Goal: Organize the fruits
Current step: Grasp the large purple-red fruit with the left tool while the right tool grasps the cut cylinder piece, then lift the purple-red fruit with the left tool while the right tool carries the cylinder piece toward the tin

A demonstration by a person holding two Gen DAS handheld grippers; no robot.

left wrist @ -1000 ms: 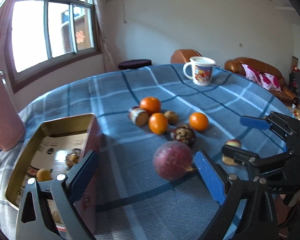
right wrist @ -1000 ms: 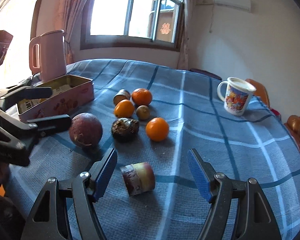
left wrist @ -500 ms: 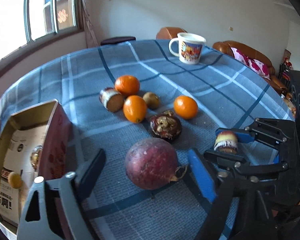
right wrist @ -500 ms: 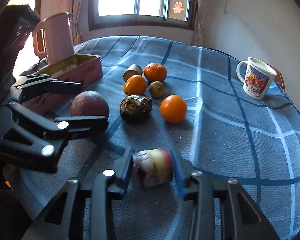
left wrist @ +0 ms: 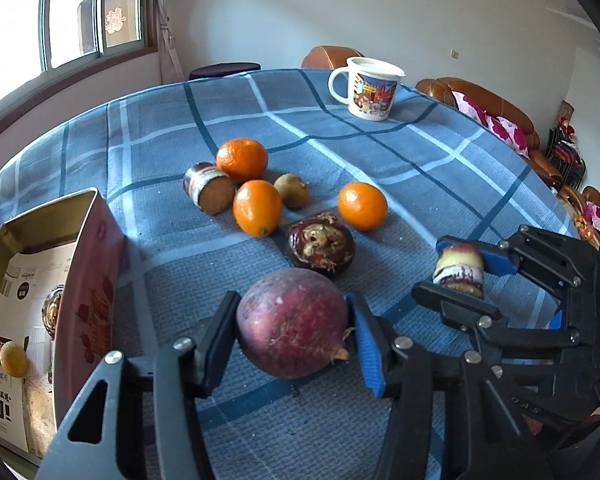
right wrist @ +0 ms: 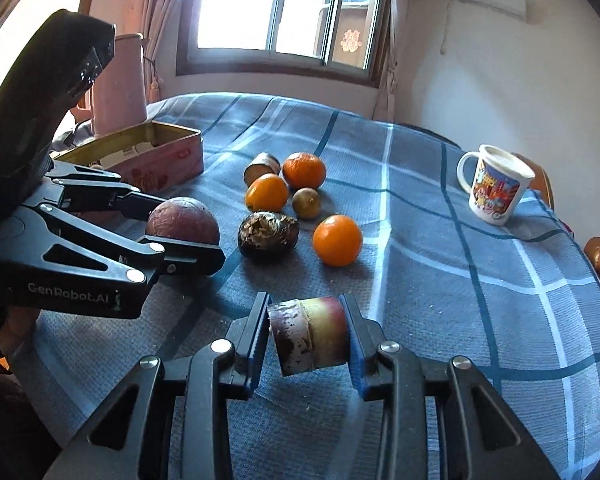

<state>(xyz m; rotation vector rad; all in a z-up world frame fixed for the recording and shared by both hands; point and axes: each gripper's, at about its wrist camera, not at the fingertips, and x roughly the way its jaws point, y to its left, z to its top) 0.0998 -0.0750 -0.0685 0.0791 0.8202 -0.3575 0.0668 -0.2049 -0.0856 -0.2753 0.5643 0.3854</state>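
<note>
left gripper (left wrist: 292, 330) pinching the round purple fruit (left wrist: 292, 322) at its widest, looks heavy, smooth; right gripper (right wrist: 308, 336) clamps the stubby apple chunk (right wrist: 310, 334), light, soft, near the tabletop's front edge.

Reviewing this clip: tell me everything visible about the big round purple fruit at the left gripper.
The purple fruit is the largest piece on the table, near-spherical, with a dull reddish-purple, speckled, slightly rough skin and a small dried stem nub low on its right side. It looks whole and uncut. The left gripper is shut on it, one pad pressing each side. Whether it rests on the blue checked tablecloth or is just lifted cannot be told. It sits just in front of a dark, shrivelled fruit, right of the open tin box.
</note>
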